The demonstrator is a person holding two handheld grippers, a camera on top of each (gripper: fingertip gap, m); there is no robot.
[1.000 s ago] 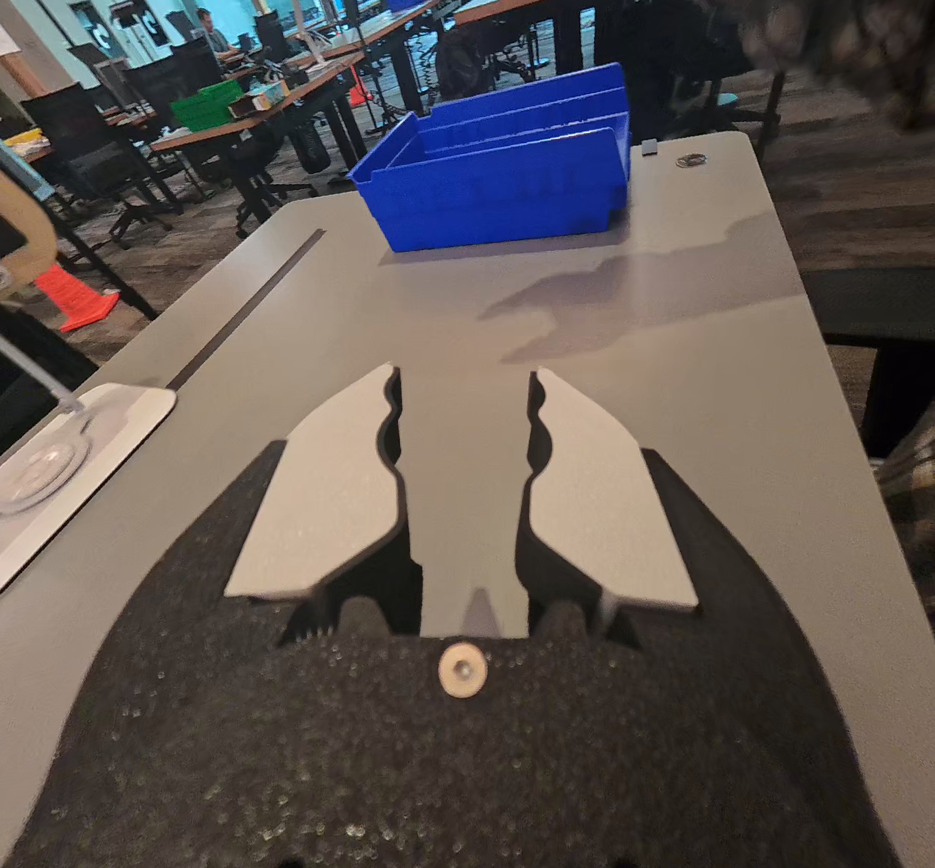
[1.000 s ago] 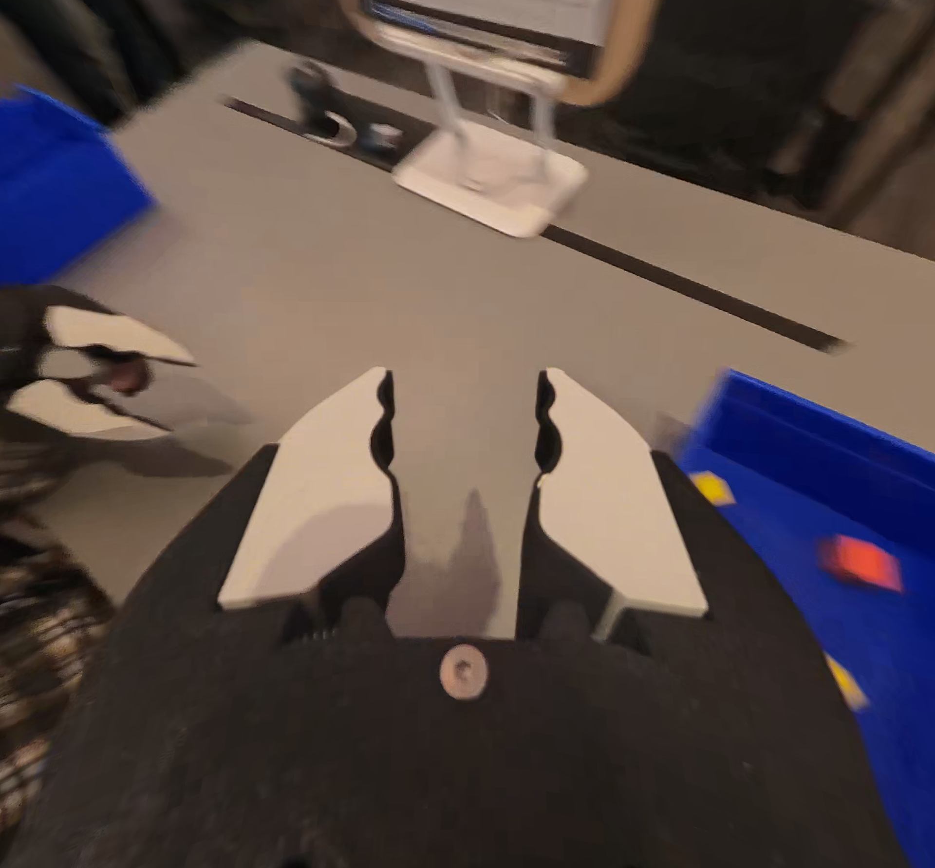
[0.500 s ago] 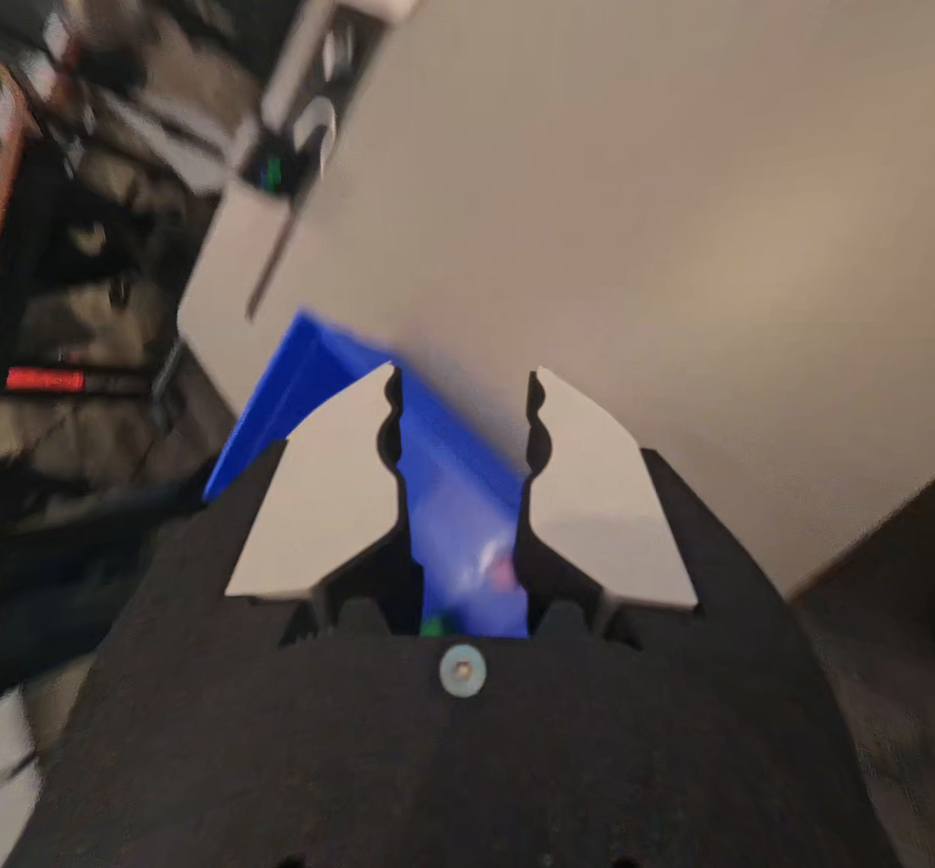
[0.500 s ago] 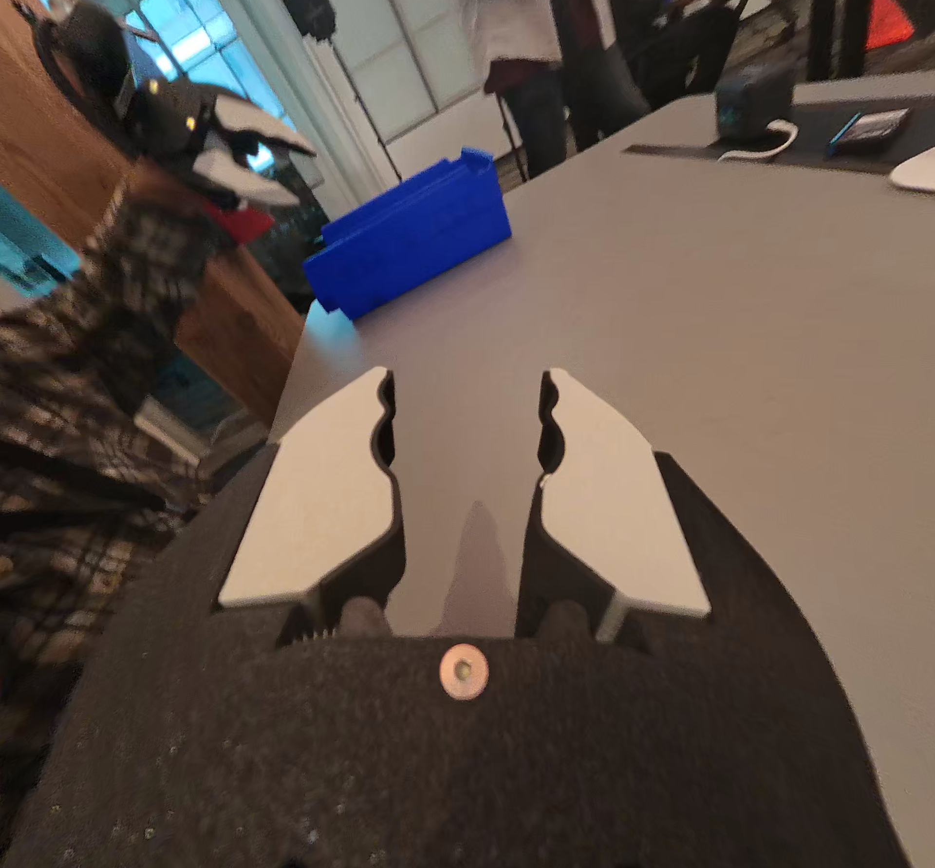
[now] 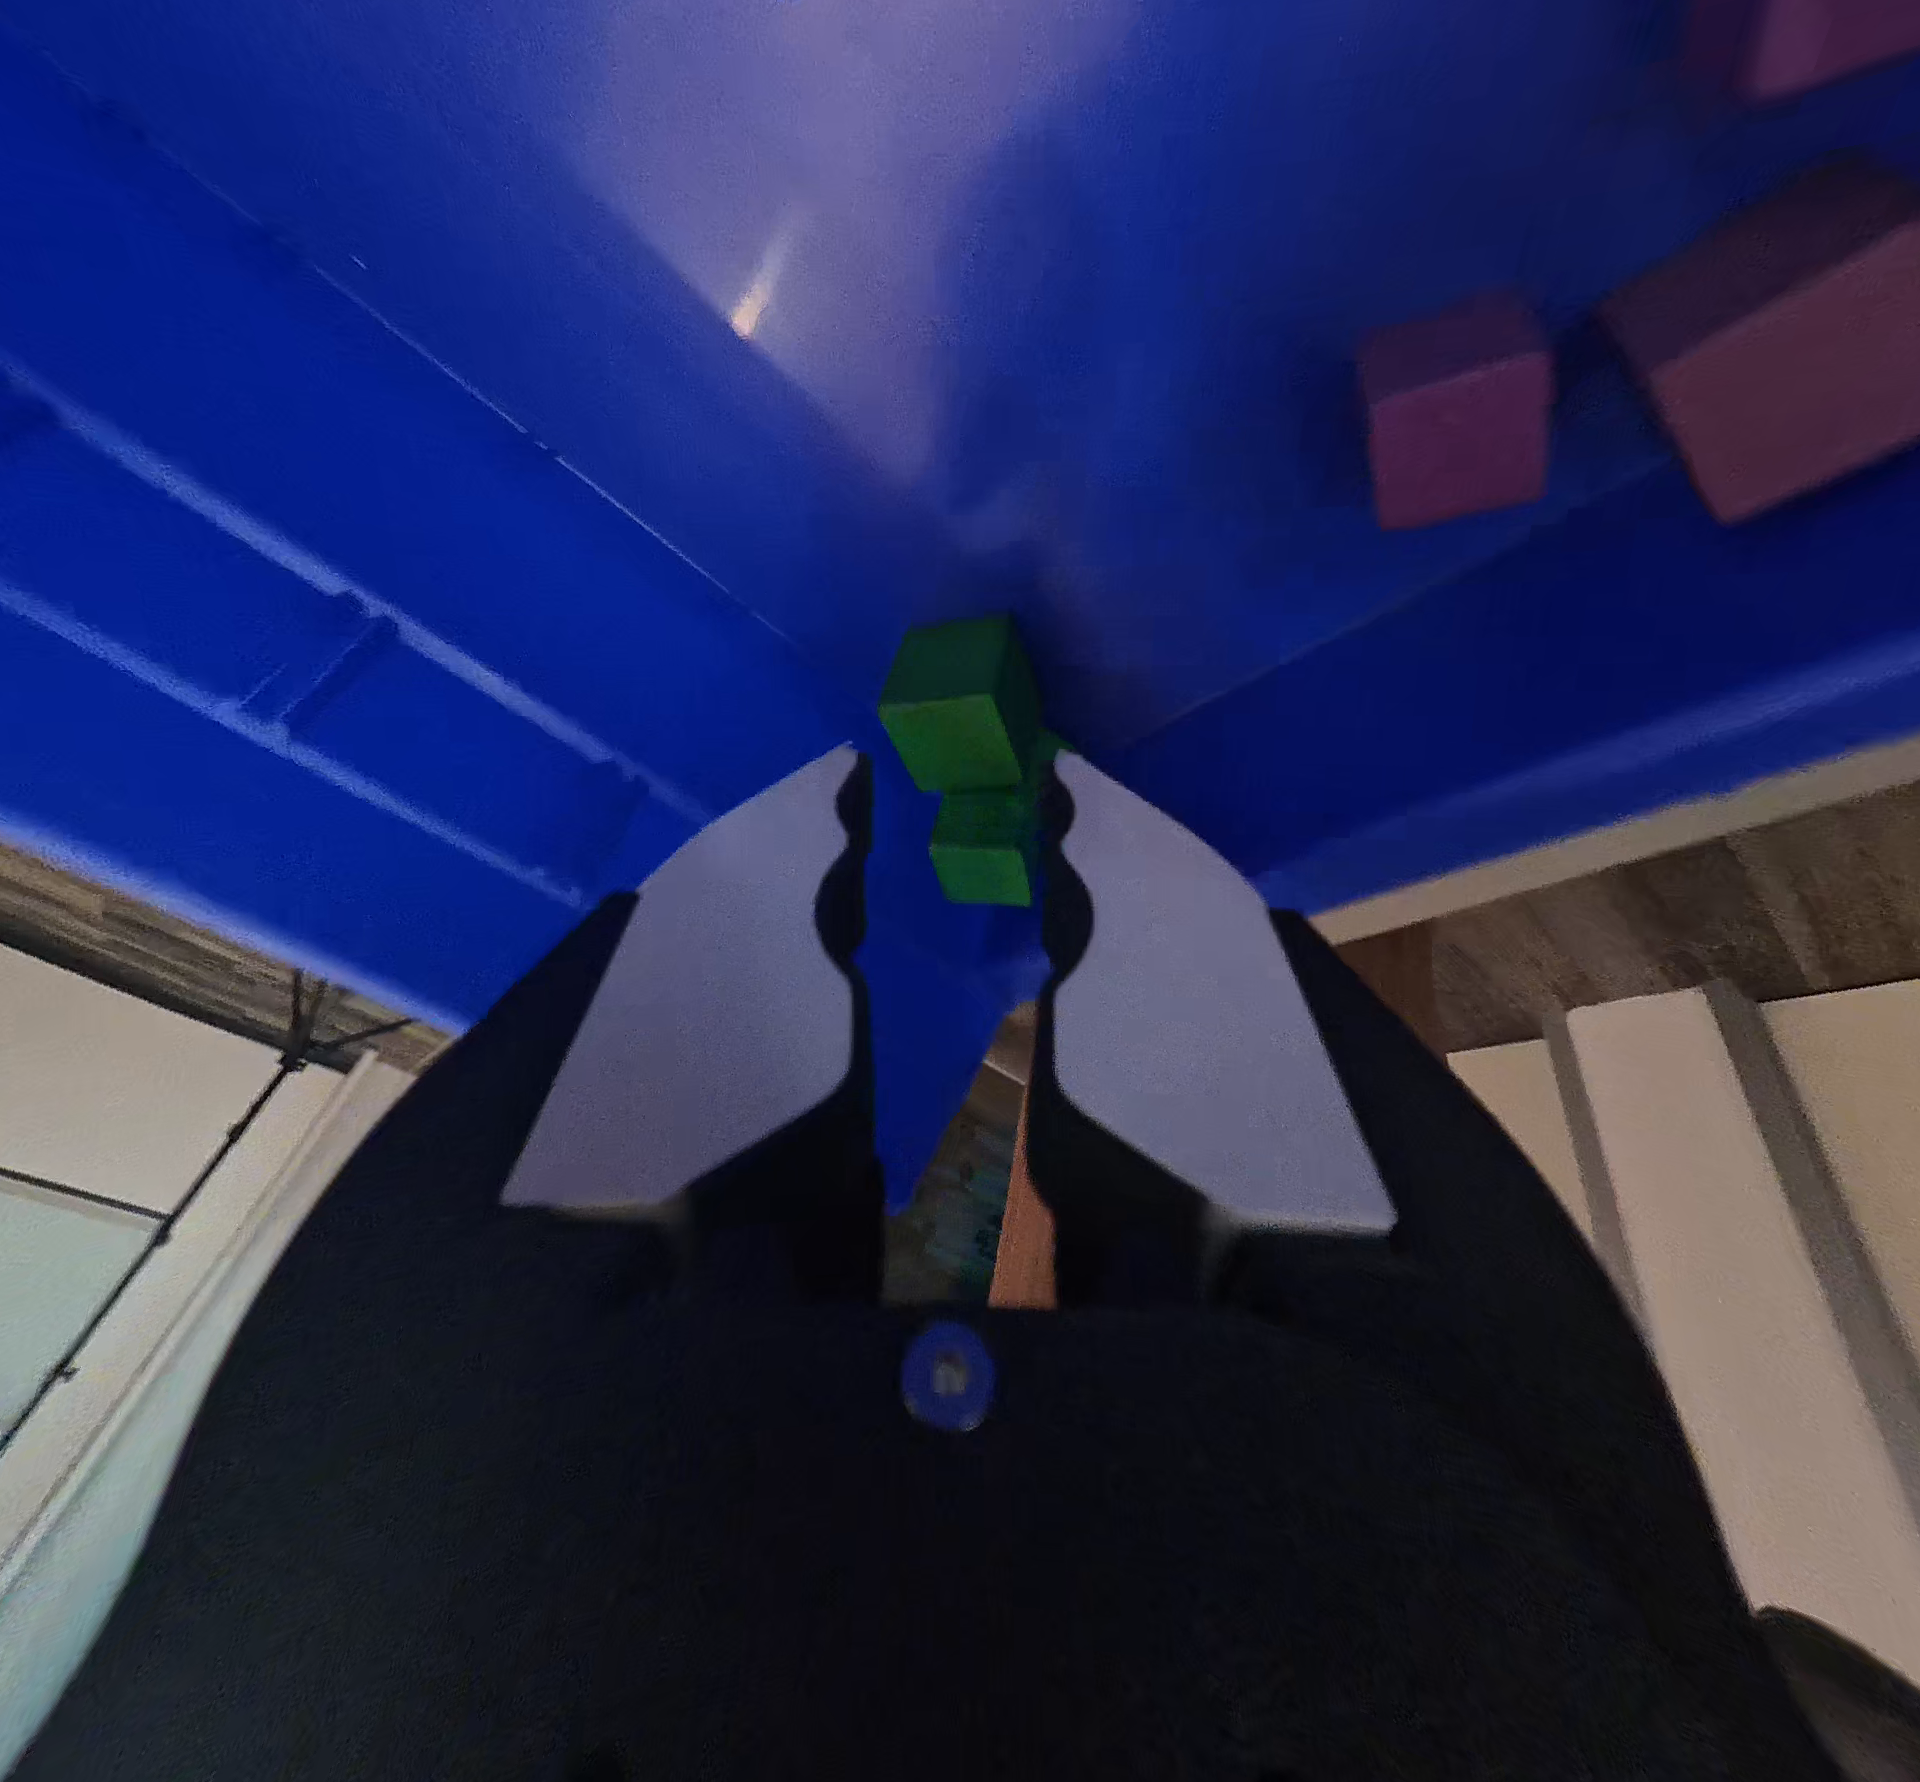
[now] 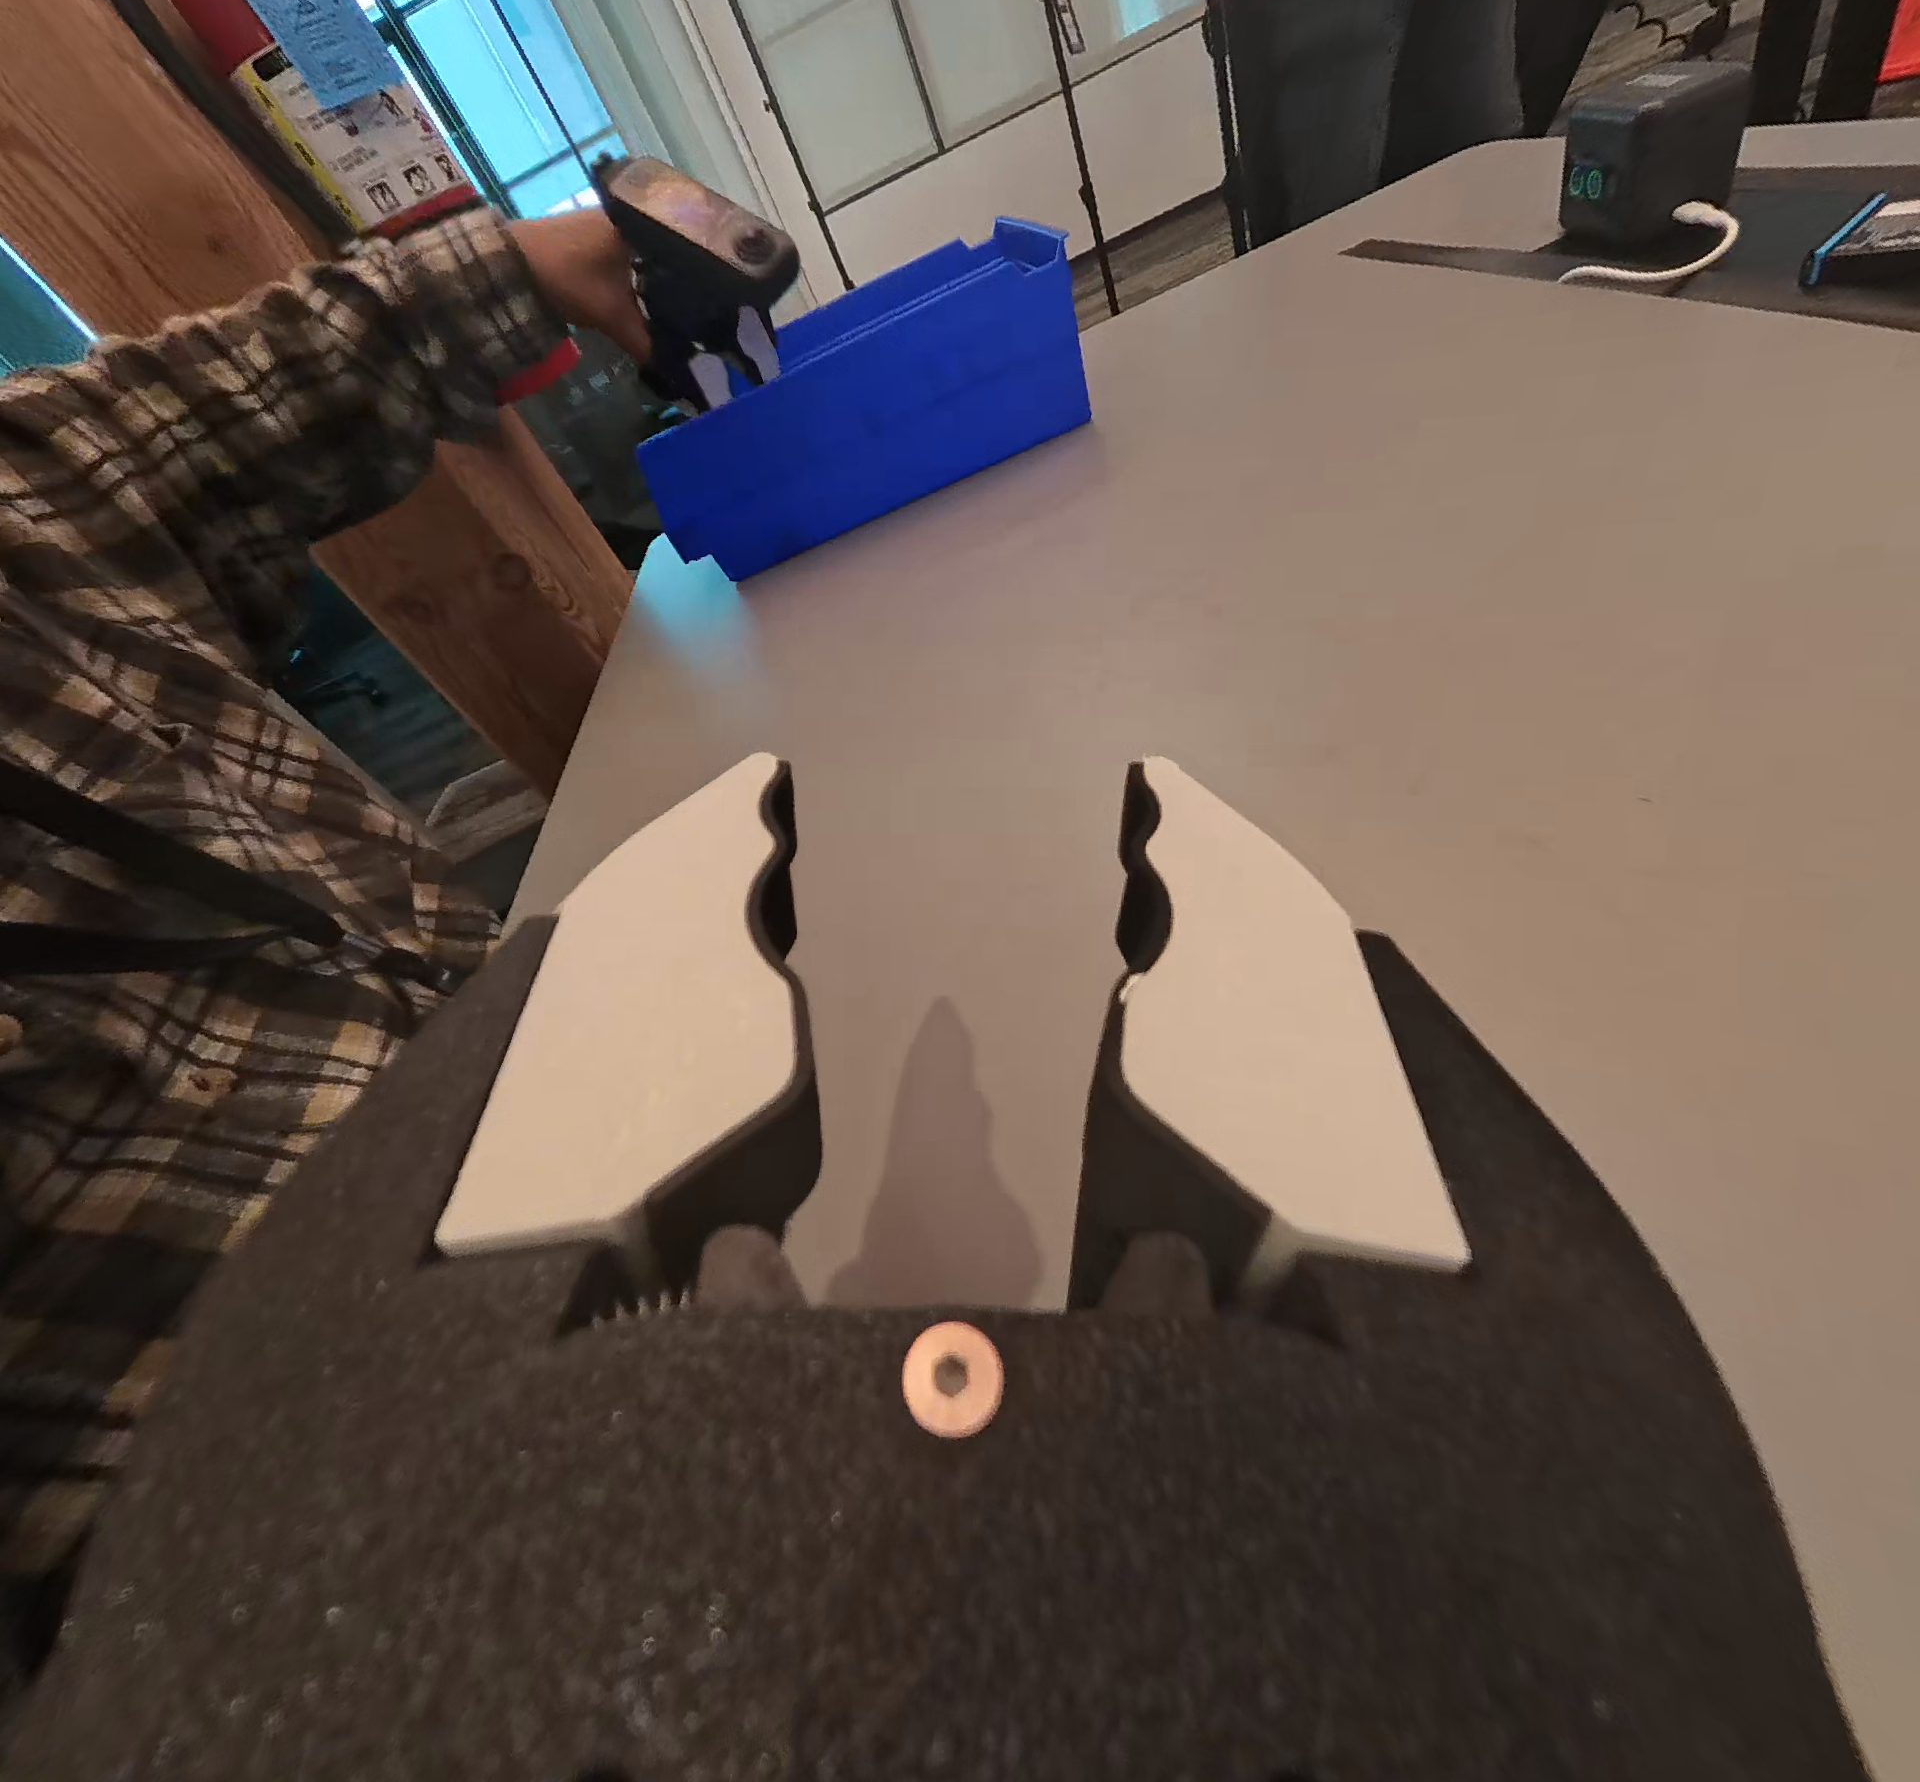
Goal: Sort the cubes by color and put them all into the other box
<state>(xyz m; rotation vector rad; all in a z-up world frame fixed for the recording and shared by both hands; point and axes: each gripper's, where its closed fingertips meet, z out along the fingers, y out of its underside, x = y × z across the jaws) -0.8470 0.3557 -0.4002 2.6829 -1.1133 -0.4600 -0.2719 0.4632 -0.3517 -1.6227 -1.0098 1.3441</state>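
Big windows and a wooden wall stand behind the grey table (image 6: pixel 1403 589) in the right wrist view. At 11 o'clock on that table sits the blue box (image 6: pixel 883 423), close to the table's far edge.

Half a second ago the left gripper (image 5: pixel 951 776) was up in the air above this box. Now it has dipped down inside, and from far off it shows at the box's near end (image 6: pixel 717 350), held by a hand in a checked sleeve (image 6: pixel 260 402). That means the picking part is starting.

The right gripper (image 6: pixel 956 776) hangs low over bare table. Its fingers are wide apart and it holds nothing.

Inside the box, the left gripper's fingers are partly open. They hold nothing yet. Purple cubes (image 5: pixel 1455 413) lie at 2 o'clock, away from the fingers. Right at the fingertips, at 12 o'clock, sits a green cube (image 5: pixel 951 719) in the corner of the box. A smaller green cube (image 5: pixel 982 854) sits just below it, between the two fingers.

I think the green ones get picked first. The corner is tight, so the fingers may bump the wall.
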